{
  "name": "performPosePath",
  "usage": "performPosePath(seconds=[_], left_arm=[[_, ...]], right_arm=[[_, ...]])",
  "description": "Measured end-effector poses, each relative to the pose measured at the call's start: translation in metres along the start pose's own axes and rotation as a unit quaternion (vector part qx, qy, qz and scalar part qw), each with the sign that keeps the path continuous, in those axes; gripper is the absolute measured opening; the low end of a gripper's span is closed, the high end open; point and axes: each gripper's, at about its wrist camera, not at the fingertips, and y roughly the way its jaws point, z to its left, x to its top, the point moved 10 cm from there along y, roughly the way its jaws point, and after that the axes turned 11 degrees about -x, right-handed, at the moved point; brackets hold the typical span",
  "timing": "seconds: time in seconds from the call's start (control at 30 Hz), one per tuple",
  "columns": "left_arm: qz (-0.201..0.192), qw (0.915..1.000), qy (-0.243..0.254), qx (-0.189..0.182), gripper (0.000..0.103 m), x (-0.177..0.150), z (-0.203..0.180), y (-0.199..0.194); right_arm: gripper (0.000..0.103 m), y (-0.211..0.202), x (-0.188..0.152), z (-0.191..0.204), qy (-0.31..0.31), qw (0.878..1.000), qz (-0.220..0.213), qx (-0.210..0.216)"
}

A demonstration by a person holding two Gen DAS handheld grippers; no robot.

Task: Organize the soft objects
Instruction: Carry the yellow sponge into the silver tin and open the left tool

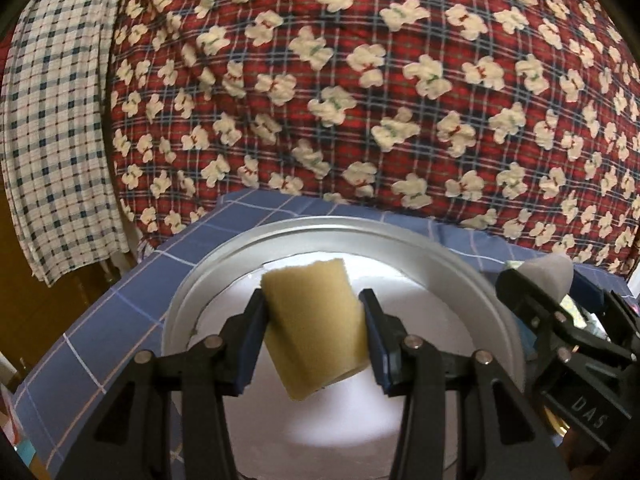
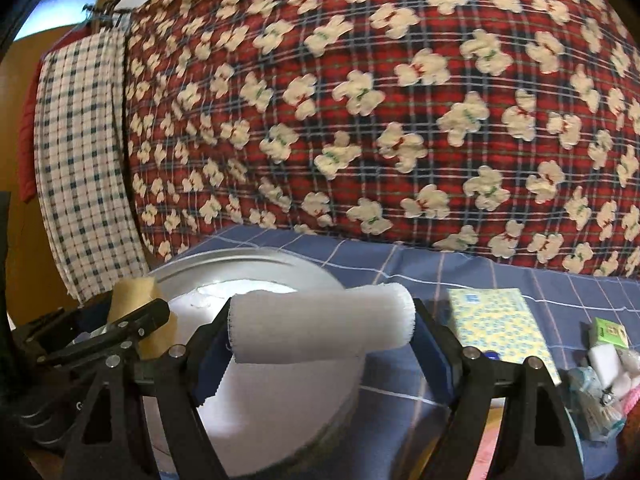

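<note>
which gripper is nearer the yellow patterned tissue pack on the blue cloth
Right. The right gripper, holding the white roll, has the tissue pack just beside its outer finger. The left gripper, gripping the yellow sponge, sits over the metal basin, farther away.

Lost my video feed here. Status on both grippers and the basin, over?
Left gripper shut on yellow sponge, above silver basin. Right gripper shut on white cloth roll at basin's edge. Nothing blocking the basin.

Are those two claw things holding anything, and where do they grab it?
Yes. The left tool pinches a yellow sponge by its two sides. The right tool grips a white roll by its two ends.
</note>
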Motion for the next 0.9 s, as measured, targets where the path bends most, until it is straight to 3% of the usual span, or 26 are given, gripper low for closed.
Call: performPosePath(seconds=[0.33,0.57,0.6,0.73,0.8,0.9], left_arm=[[0.02,0.9994,-0.012,0.027,0.046,-0.013,0.022,0.01],[0.02,0.9984,-0.017,0.049,0.051,-0.017,0.034,0.01],[0.018,0.9982,-0.017,0.055,0.054,-0.017,0.036,0.009],[0.002,0.9974,-0.021,0.069,0.087,-0.013,0.041,0.0],[-0.02,0.9964,-0.028,0.077,0.099,-0.007,0.045,-0.01],[-0.063,0.99,-0.047,0.117,0.103,0.004,0.059,-0.03]], right_arm=[[0.083,0.019,-0.018,0.024,-0.031,0.999,0.024,0.022],[0.084,0.023,-0.026,0.036,-0.022,0.995,0.044,0.081],[0.084,0.021,-0.025,0.038,-0.015,0.994,0.045,0.094],[0.09,0.013,-0.018,0.036,0.02,0.99,0.04,0.133],[0.09,0.001,-0.008,0.026,0.047,0.99,0.011,0.136],[0.09,-0.018,0.008,0.0,0.084,0.99,-0.046,0.103]])
